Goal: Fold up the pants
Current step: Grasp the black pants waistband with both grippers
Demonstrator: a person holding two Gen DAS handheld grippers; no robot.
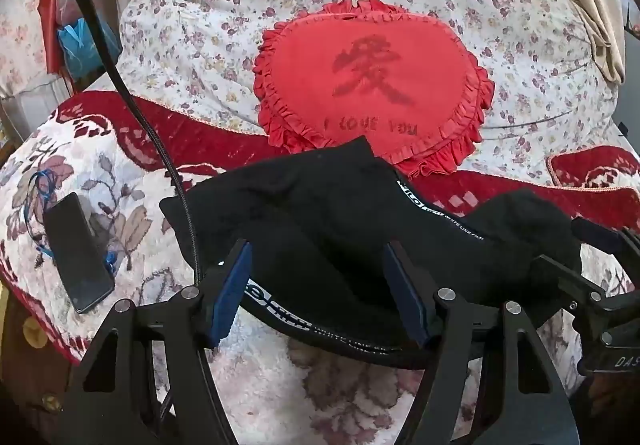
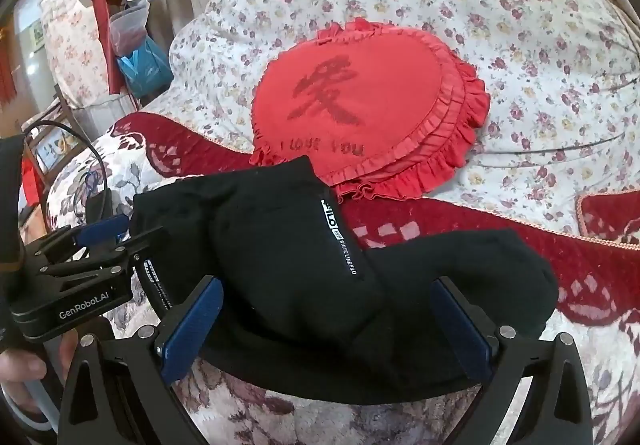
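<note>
The black pants (image 1: 320, 213) lie folded in a bundle on the floral blanket, with a white printed side stripe (image 1: 440, 215) showing; they also fill the middle of the right wrist view (image 2: 288, 253). My left gripper (image 1: 320, 285) is open, its blue pads either side of the near edge of the bundle. My right gripper (image 2: 328, 329) is open too, its jaws straddling the near edge of the pants. The left gripper shows in the right wrist view (image 2: 108, 241) at the bundle's left end; the right gripper shows at the right edge of the left wrist view (image 1: 592, 245).
A red heart cushion (image 1: 372, 85) lies just behind the pants on a flowered quilt (image 1: 200, 25). A black phone (image 1: 78, 253) lies on the blanket to the left. A black cable (image 1: 132, 101) hangs across the left side. Bags (image 2: 140, 57) hang beside the bed.
</note>
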